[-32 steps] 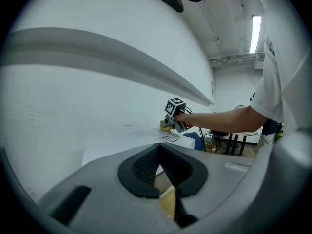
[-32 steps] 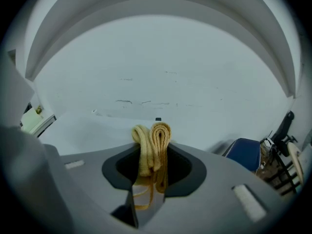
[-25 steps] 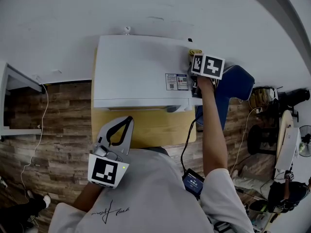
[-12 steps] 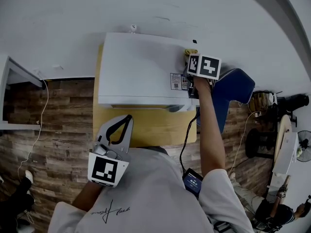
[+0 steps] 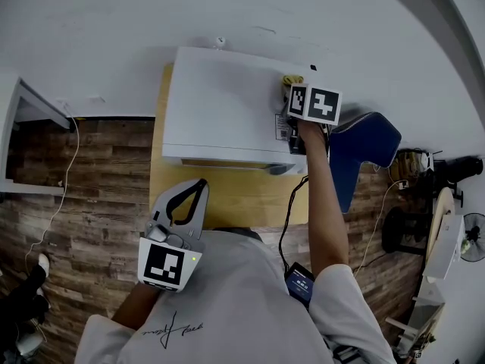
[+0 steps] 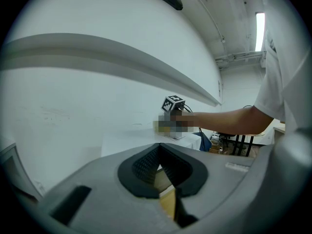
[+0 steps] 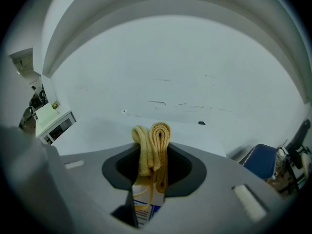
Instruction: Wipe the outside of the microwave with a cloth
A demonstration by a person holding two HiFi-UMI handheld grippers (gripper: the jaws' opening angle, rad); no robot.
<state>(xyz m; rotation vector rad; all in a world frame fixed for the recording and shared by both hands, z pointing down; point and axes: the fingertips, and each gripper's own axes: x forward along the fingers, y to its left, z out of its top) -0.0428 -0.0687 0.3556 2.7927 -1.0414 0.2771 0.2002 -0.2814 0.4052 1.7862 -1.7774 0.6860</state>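
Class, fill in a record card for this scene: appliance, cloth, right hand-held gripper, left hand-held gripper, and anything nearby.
Appliance: white microwave, on a wooden table against the wall
Cloth: yellow cloth, folded, at the microwave's top near its right rear corner
Right hand-held gripper: shut on the cloth, over the microwave's top
Left hand-held gripper: jaws together, empty, held close to the person's body, apart from the microwave
Nearby: blue chair right of the table

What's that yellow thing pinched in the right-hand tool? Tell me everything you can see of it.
It is a yellow cloth, soft and ribbed like knit or terry, folded into two upright loops. The right gripper has its jaws shut on it, over the top of the white microwave, near its right rear corner.
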